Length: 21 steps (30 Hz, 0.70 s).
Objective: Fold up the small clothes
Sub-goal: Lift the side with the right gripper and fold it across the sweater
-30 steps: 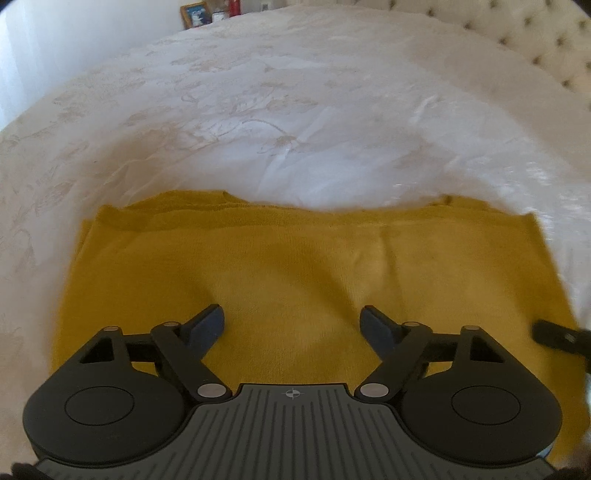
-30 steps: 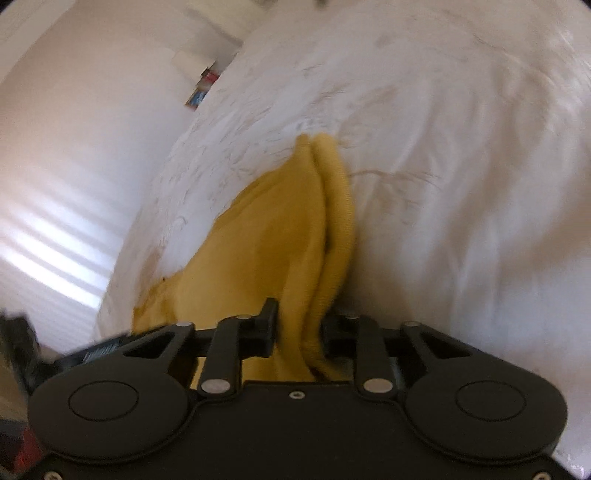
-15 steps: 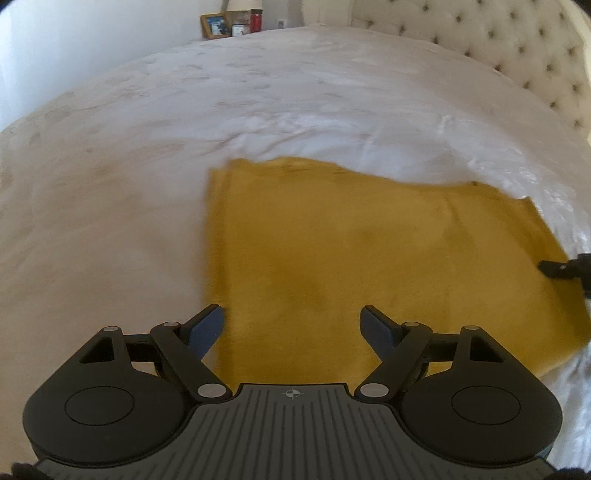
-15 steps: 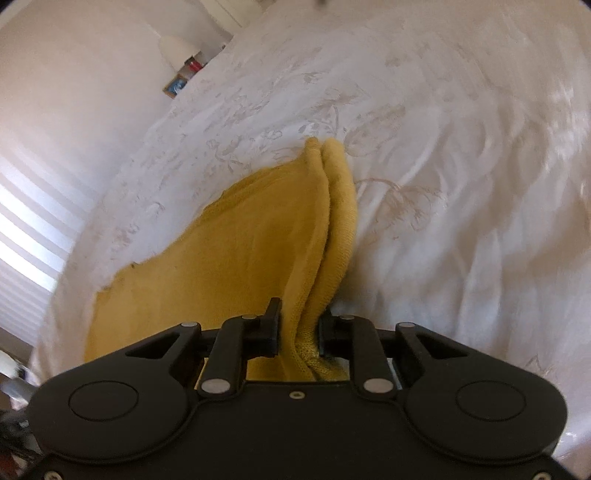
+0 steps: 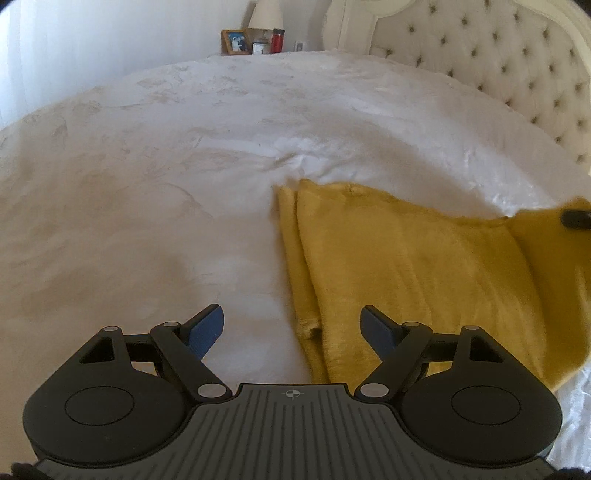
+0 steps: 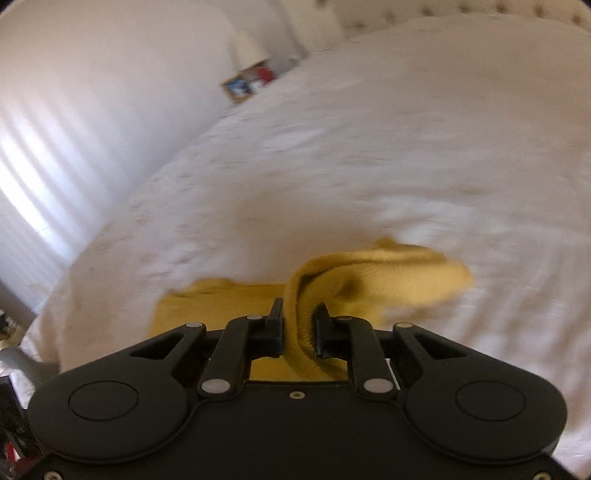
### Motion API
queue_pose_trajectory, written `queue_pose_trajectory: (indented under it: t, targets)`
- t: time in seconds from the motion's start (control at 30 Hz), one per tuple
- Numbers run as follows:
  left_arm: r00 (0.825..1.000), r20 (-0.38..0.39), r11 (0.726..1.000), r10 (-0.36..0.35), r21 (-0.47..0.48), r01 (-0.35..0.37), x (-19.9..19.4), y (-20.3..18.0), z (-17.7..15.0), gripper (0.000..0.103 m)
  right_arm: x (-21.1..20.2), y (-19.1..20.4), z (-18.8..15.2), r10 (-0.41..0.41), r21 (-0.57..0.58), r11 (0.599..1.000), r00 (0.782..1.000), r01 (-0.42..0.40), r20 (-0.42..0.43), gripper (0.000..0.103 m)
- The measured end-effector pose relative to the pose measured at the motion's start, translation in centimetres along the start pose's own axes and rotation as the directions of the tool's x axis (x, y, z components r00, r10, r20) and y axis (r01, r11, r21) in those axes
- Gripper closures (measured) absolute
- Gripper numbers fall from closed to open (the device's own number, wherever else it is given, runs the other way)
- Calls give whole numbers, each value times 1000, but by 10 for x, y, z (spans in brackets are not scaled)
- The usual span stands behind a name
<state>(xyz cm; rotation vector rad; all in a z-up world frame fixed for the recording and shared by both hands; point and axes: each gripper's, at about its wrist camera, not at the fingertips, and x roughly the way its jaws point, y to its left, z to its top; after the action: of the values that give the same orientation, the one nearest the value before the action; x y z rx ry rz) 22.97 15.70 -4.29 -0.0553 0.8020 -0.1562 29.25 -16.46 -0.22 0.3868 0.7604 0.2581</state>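
Both my grippers differ: right gripper (image 6: 298, 328) pinches the yellow cloth (image 5: 424, 273); left gripper (image 5: 291, 328) gapes wide, empty, over the bed (image 5: 147, 206).

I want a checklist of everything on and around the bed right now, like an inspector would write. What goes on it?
Surface: white patterned bedspread, wrinkled near the cloth's far edge.
Job's things: one yellow garment, mostly flat on the bed, its right end lifted.
Clutter: nothing seen on the bed.
Grippers: left hand-held gripper open, holding nothing, above the garment's left edge. Right hand-held gripper shut on a bunched fold of the garment; its jaws have just been closing further.
Cables: nothing seen.
Surroundings: tufted headboard; bedside stand with a picture frame, a red container and a lamp; the right wrist view is blurred.
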Motion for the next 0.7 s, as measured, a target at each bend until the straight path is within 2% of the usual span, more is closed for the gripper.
queue_pose_trajectory:
  t: [0.3, 0.57, 0.7]
  targets:
    - [1000, 26, 997, 8, -82, -5, -12, 38, -1, 22, 77, 103, -27, 132, -98, 985, 988, -140, -84, 80]
    - [1000, 9, 988, 20, -152, -19, -10, 60, 0, 22, 116, 139, -58, 61, -245, 965, 986, -98, -155, 80]
    - [1000, 2, 985, 8, -170, -8, -8, 64, -1, 22, 122, 151, -70, 49, -335, 935, 979, -115, -198, 73]
